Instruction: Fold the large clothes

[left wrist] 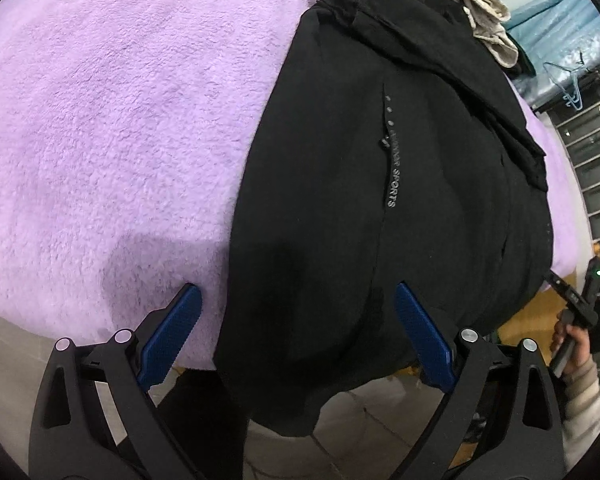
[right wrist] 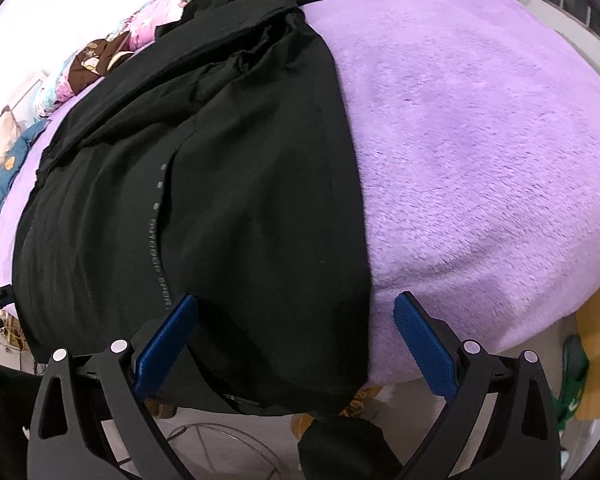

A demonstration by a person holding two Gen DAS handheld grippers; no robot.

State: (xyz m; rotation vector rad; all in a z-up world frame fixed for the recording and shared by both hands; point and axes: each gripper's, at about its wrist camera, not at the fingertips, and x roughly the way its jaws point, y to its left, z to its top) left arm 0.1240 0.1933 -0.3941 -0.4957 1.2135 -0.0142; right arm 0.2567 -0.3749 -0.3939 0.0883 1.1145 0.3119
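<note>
A large black sports garment (left wrist: 360,208) with grey lettering along a zip seam lies lengthwise on the purple fleece blanket (left wrist: 112,128), its near end hanging over the bed edge. My left gripper (left wrist: 298,300) is open, its blue pads straddling the garment's left edge, just above the cloth. In the right wrist view the same black garment (right wrist: 220,200) fills the left half over the blanket (right wrist: 480,152). My right gripper (right wrist: 296,304) is open across the garment's right edge near the overhang. Nothing is held.
A beige and black heap of clothes (left wrist: 476,12) lies at the far end of the bed. Patterned bedding (right wrist: 80,68) sits far left. A hand holding the other gripper (left wrist: 572,344) shows at right. Pale floor (left wrist: 364,440) lies below the bed edge.
</note>
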